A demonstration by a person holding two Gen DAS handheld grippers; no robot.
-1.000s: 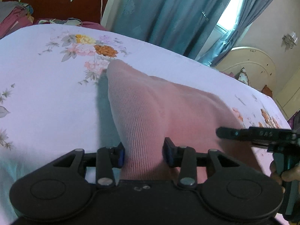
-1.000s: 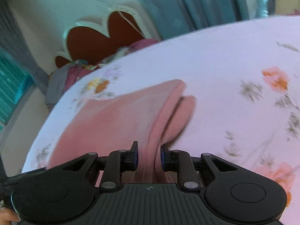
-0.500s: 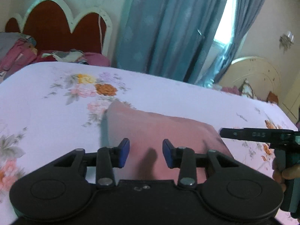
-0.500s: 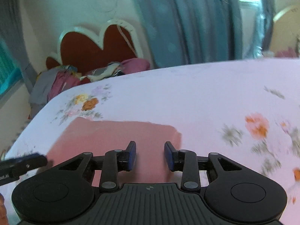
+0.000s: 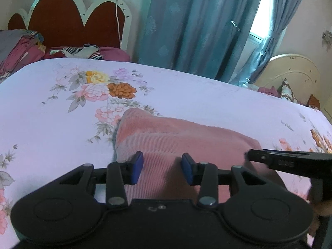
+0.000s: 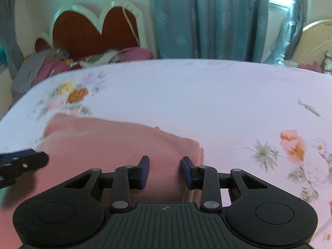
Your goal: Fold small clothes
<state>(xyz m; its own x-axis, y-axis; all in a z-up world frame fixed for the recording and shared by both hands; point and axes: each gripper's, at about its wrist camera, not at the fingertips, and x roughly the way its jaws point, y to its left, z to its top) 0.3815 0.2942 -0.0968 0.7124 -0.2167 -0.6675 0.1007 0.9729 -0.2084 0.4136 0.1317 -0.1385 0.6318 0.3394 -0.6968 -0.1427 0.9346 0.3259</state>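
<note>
Pink ribbed garment (image 5: 176, 145) lies flat on the bed (image 5: 51, 124), folded into a rough rectangle on the floral sheet, near you. Its far edge runs slanted across the left wrist view; the far left corner touches the printed flower cluster (image 5: 108, 87). In the right wrist view its right edge (image 6: 199, 151) is a doubled fold, with bare sheet beyond it.

Your left tongs (image 5: 162, 169) hang over the garment's near left part, jaws partly apart, blue pads clear of the cloth, nothing held. Your right tongs (image 6: 165, 171) sit over the near right corner, also partly apart and empty; their jaws have just been opening, with cloth seen beneath the gap but not pinched.

Each tool shows in the other's view: the right one comes in from the right edge of the left view, over the garment's right end, with part of your hand (image 5: 320, 209) under it; the left one enters at the left of the right view.

Open room: wide clear sheet beyond and to the right of the garment. The headboard (image 5: 68, 18), a pile of clothes and pillows (image 5: 25, 47) below it, and the teal curtains (image 5: 197, 25) stand well apart at the far side.
</note>
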